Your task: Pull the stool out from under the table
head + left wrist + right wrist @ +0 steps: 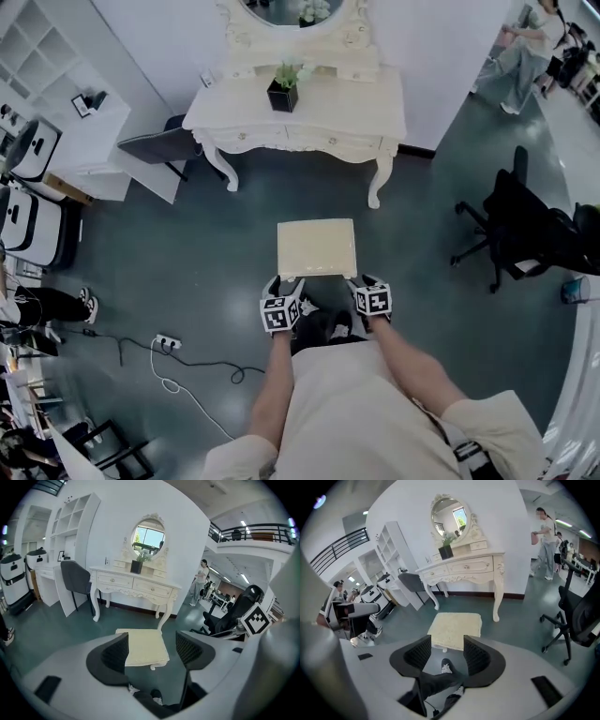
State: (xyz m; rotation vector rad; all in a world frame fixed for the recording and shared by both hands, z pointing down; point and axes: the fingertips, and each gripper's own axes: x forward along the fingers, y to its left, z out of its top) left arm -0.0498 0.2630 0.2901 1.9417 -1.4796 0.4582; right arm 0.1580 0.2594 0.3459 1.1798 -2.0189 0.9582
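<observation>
A cream cushioned stool point(317, 247) stands on the dark floor in front of the white dressing table point(347, 105), clear of the table's legs. My left gripper point(284, 287) hovers at the stool's near left corner and my right gripper point(364, 284) at its near right corner. Both are open and apart from the stool. In the left gripper view the stool point(145, 645) lies below and beyond the empty jaws of the left gripper point(152, 651), with the table point(133, 584) behind. In the right gripper view the stool point(454, 627) shows past the right gripper point(446, 656), with a shoe underneath.
A black office chair point(525, 230) stands to the right and a grey chair point(155, 145) to the left of the table. A potted plant point(283, 92) sits on the tabletop. A power strip with its cable point(169, 342) lies on the floor at the left. A person point(525, 52) stands far right.
</observation>
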